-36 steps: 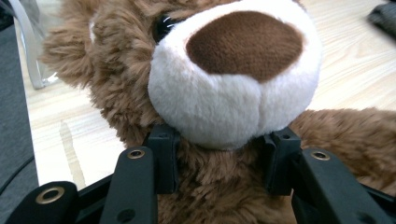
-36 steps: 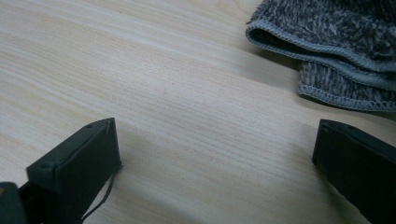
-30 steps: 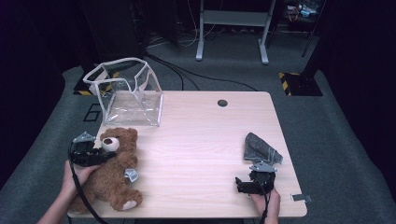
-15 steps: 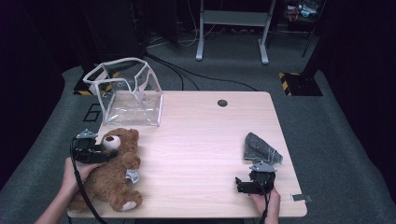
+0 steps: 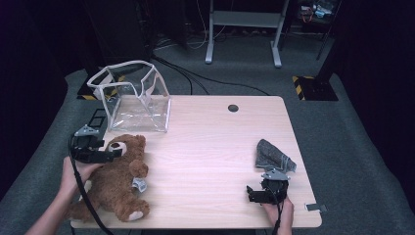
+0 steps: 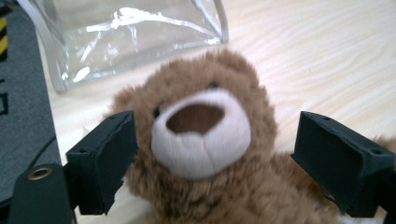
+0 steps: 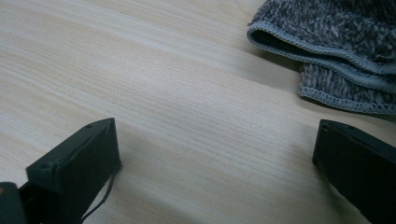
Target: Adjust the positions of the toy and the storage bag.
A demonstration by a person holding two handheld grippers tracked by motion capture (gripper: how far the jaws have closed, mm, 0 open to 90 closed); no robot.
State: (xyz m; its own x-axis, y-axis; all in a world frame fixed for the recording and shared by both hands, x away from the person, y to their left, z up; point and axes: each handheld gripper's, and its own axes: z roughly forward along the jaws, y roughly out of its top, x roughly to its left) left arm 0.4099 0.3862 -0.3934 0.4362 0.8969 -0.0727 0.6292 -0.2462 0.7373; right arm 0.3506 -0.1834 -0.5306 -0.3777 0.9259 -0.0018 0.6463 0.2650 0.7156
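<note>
1. Step in hand, as judged: grasp of the brown plush teddy bear (image 5: 115, 178), lying on its back at the near left corner of the light wooden worktop (image 5: 210, 147), just in front of the clear plastic pouch with white piping (image 5: 132, 100).
2. Left gripper (image 6: 212, 154): jaws spread wide, flanking the bear's head with the white muzzle between them; nothing clamped yet.
3. Recommended: close squarely on the head across the cheeks, deep enough to catch stuffing rather than fur alone; soft pile likely to slip under a shallow pinch.
4. Recommended: lift clear before swinging toward the pouch mouth, as limp limbs may drag.
5. Right gripper (image 7: 215, 163): jaws apart, empty, low over bare worktop near the folded grey knitted cloth (image 7: 336, 46).
6. Hard to make out: contact between left jaw pads and fur; small grey tag at the bear's side, unreadable.
7. Cut off: bear's body below the chest in the left gripper view; cloth's far part in the right gripper view.
</note>
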